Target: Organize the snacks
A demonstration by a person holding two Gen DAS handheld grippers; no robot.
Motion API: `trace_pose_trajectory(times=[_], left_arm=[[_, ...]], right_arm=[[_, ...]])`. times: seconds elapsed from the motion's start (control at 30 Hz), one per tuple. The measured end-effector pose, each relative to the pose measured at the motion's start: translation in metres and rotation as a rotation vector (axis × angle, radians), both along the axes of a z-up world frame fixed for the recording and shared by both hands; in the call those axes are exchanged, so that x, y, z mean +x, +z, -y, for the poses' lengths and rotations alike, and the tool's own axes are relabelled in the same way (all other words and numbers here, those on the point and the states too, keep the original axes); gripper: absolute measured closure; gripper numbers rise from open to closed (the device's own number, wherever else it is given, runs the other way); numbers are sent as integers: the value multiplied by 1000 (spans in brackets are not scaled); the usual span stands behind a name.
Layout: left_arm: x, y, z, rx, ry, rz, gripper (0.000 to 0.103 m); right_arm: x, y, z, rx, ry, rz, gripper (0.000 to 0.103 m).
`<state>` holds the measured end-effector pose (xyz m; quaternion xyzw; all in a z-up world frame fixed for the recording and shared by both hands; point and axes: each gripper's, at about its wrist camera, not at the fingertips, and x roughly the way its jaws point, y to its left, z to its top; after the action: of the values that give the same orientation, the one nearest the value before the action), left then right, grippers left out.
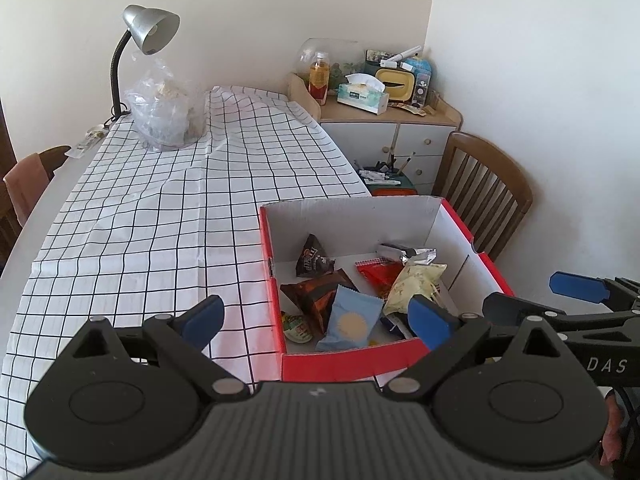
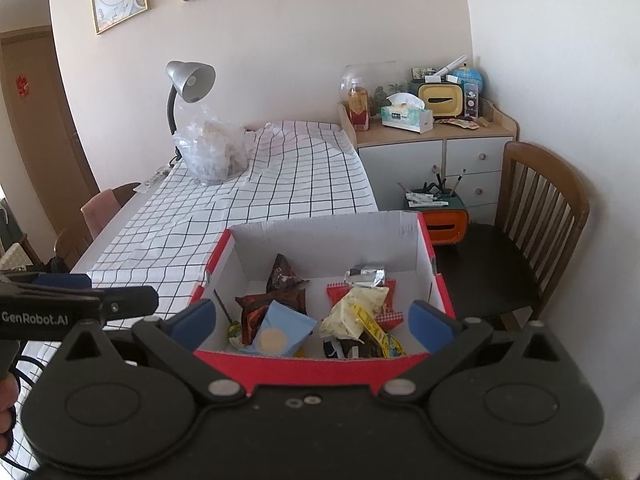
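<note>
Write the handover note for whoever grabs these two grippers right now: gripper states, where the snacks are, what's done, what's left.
Left gripper: jaws open, empty, hovering at the near left corner of the red cardboard box with white inside.
Right gripper: jaws open, empty, over the box's near wall.
Snacks: all visible ones lie in the box, including the light blue packet with a tan circle, the dark brown triangular packets, the pale yellow bag and the red packet.
Done: no loose snacks show on the black-and-white checked tablecloth.
Left: check the clear plastic bag by the silver desk lamp; contents unclear.
</note>
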<state>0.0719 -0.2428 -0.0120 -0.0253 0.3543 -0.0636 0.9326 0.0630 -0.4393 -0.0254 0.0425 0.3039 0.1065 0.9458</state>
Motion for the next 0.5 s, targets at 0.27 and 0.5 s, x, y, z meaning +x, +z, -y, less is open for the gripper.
trace_pose_trajectory(times=[0.27,0.5], left_arm=[[0,0,-1,3,10,-2,4],[-1,-1,0,1,10,-4,4]], right_arm=[[1,-2,1,-2,-4,-9,0],[1,-4,1,0,-3,-14,0]])
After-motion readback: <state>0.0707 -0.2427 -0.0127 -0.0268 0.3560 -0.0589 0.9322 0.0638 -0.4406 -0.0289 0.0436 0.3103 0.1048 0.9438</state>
